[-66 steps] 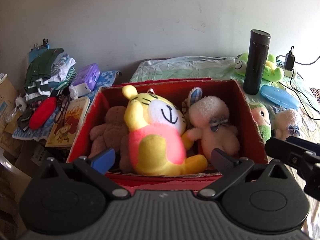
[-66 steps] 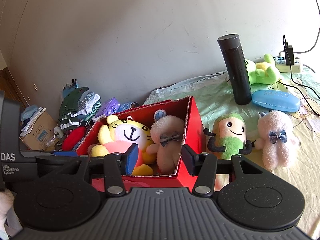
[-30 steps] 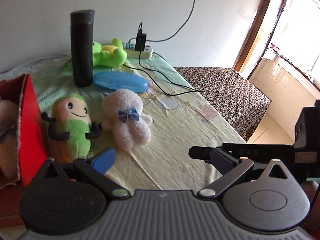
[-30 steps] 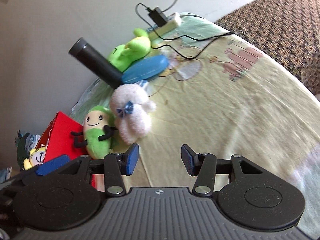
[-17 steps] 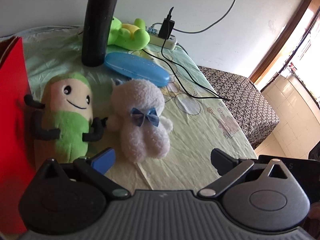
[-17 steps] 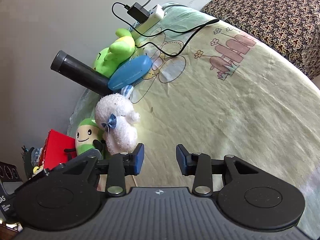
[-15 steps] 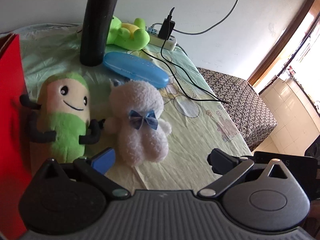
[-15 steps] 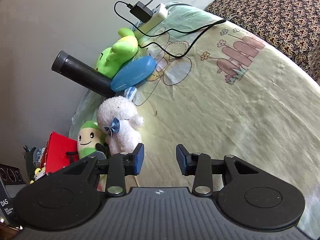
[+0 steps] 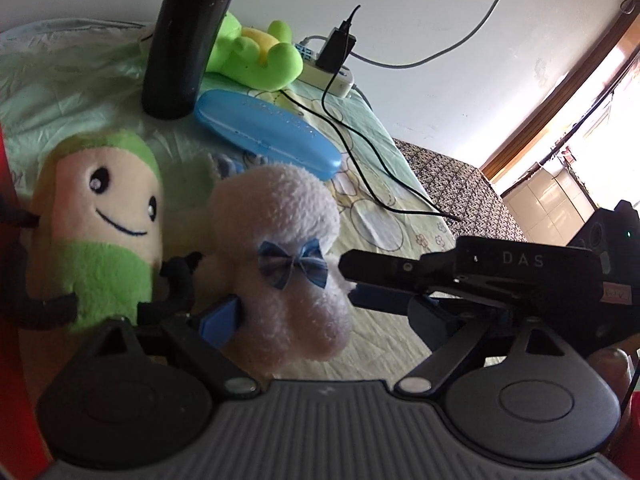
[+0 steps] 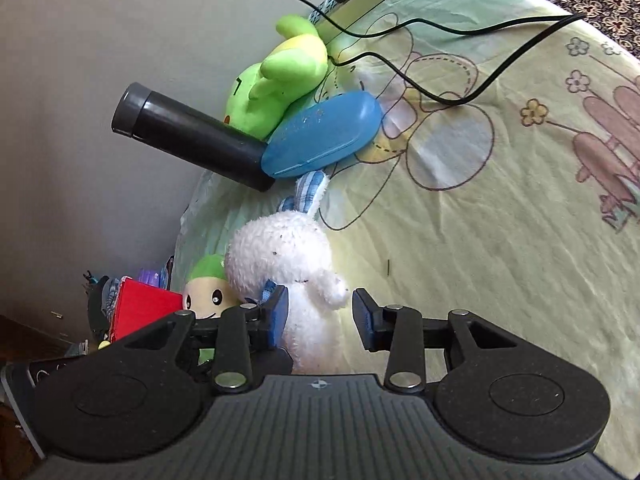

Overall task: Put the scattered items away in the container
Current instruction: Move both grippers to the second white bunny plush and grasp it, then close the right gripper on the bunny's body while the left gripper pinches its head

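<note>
**Both grippers at the white plush toy**

Not in the red box [image 9: 9, 320] yet. Out on the pale yellow-green bedsheet [image 9: 380, 184]: the white plush toy [image 9: 280, 248] with a blue bow at its neck, just right of a green-capped doll [image 9: 100, 232] and touching one of the doll's black arms. Left of the doll, right beside it, the wall of the box.

Left gripper [image 9: 320, 312]: jaws closing around the lower body of the plush toy. Near-left blue pad against the fluffy side. Across from it, a visible gap between the toy and the other finger, whose tip is partly hidden behind the right gripper – no squeeze so far.

Right gripper [image 10: 320, 316]: reaching in from the right toward the same toy, jaws partly apart. Seen from its own camera, left pad touching the toy beside the bow, right pad clear of the toy's stubby arm, with bare sheet in between – nothing clamped.

Farther back on the sheet: an upright black flask [image 9: 184, 40], a blue case [image 9: 268, 136] lying at its foot, and a bright green plush frog [image 9: 252, 56] behind them by the wall. Right of the frog, a white power strip [image 9: 328, 76] with a black plug, its cable trailing across the sheet.
</note>
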`<state>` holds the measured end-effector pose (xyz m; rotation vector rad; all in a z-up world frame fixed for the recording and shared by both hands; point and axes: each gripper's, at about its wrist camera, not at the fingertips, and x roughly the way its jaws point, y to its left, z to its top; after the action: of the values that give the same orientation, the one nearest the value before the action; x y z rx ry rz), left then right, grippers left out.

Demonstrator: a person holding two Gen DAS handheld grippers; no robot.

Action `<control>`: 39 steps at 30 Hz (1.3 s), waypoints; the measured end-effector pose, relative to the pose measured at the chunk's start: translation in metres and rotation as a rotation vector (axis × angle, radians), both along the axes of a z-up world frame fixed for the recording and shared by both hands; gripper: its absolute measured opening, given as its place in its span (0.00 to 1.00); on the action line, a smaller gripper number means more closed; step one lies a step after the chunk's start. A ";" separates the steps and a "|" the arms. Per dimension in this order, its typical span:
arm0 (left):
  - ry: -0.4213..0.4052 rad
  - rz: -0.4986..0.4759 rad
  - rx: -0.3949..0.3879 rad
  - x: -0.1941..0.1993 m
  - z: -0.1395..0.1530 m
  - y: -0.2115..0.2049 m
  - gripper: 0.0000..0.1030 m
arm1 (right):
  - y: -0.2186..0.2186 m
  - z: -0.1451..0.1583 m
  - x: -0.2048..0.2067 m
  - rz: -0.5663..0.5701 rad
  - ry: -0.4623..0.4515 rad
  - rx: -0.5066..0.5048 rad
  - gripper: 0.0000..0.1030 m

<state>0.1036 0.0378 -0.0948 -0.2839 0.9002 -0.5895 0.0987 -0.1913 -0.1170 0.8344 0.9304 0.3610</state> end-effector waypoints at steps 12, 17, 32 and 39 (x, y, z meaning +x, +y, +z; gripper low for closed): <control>-0.052 -0.019 0.097 0.001 -0.008 -0.021 0.97 | 0.013 -0.016 0.018 0.095 0.002 0.055 0.38; -0.031 -0.023 0.073 0.000 -0.005 -0.016 0.95 | 0.014 -0.015 0.014 0.097 0.006 0.080 0.34; 0.069 -0.192 0.012 -0.066 0.014 -0.005 0.93 | -0.003 -0.006 -0.058 0.066 0.084 0.100 0.33; 0.057 -0.337 0.039 -0.106 0.025 -0.005 0.94 | 0.012 -0.005 -0.105 0.088 0.112 0.081 0.33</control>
<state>-0.0022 0.0329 -0.0699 -0.1137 1.0219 -0.8772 -0.0063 -0.1790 -0.1221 0.8964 1.0650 0.4335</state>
